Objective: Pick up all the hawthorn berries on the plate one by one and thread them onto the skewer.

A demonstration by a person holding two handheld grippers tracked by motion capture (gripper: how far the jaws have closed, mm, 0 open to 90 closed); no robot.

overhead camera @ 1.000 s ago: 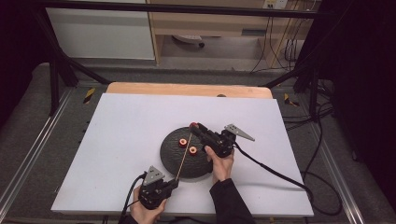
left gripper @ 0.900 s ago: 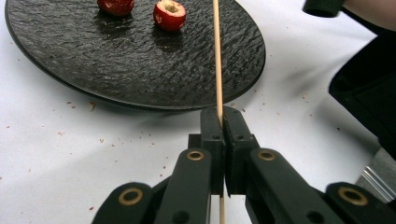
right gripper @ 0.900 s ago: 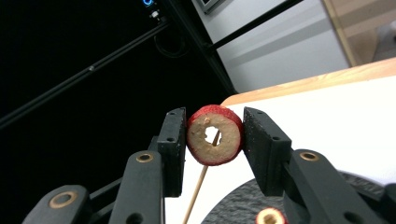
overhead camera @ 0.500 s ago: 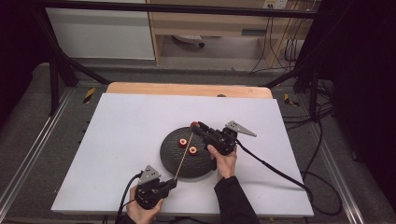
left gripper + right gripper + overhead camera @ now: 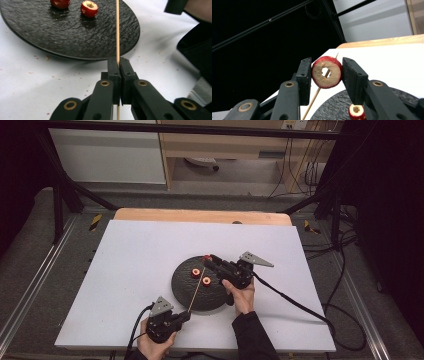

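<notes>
Item count for the work area:

- Hand-held grippers: two, the left hand-held gripper (image 5: 184,316) and the right hand-held gripper (image 5: 207,259).
- Wooden skewers: one skewer (image 5: 196,292).
- Red cored fruit slices: three. Two loose slices (image 5: 196,273) (image 5: 206,280) on the plate; one clamped slice (image 5: 327,72).
- Black plates: one plate (image 5: 220,295).
- Tables: one table (image 5: 135,255).
- Hands: two.

The high view looks forward and down over the whole table (image 5: 125,270). Each gripper view sits close behind its own jaws, looking along them; both share the black plate (image 5: 75,37) just past the fingertips and the skewer (image 5: 314,97).
</notes>
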